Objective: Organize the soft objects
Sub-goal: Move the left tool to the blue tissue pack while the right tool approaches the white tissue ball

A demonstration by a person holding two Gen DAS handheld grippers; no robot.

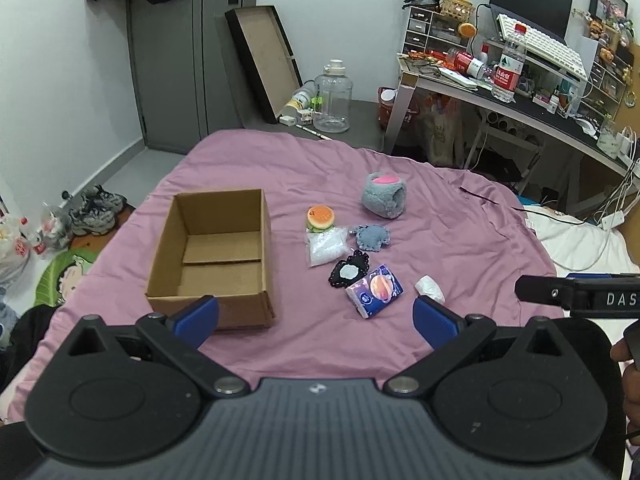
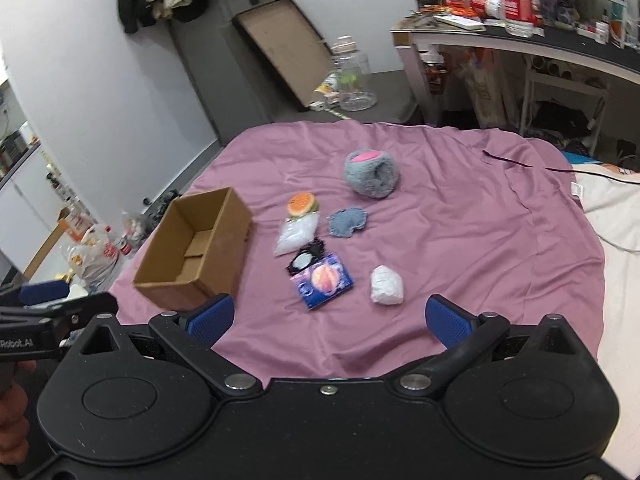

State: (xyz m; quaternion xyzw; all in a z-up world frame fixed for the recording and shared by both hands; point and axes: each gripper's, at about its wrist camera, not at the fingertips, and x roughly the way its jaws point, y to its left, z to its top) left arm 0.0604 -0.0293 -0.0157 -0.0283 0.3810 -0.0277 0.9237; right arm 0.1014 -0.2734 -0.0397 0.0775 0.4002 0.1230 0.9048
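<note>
My left gripper (image 1: 316, 316) and right gripper (image 2: 330, 318) both hold their blue fingers spread wide with nothing between them, and my hands show only as slivers at the frame edges. Just beyond the right fingertips, at mid-frame, lie the white wad (image 2: 386, 285) and blue tissue pack (image 2: 322, 280), untouched. Farther up sit the burger toy (image 2: 302, 204) and grey plush (image 2: 371, 174); the open cardboard box (image 2: 196, 248), partly blurred, stands left of them on the purple sheet (image 2: 460, 240).

Bare purple sheet (image 1: 320, 344) before both gripper fronts: unobstructed passage. Cardboard box (image 1: 216, 256) walls blocking the left. Clustered tissue pack (image 1: 374, 290), white wad (image 2: 386, 285), black pouch (image 1: 349, 270) mid-sheet; open gaps between.
</note>
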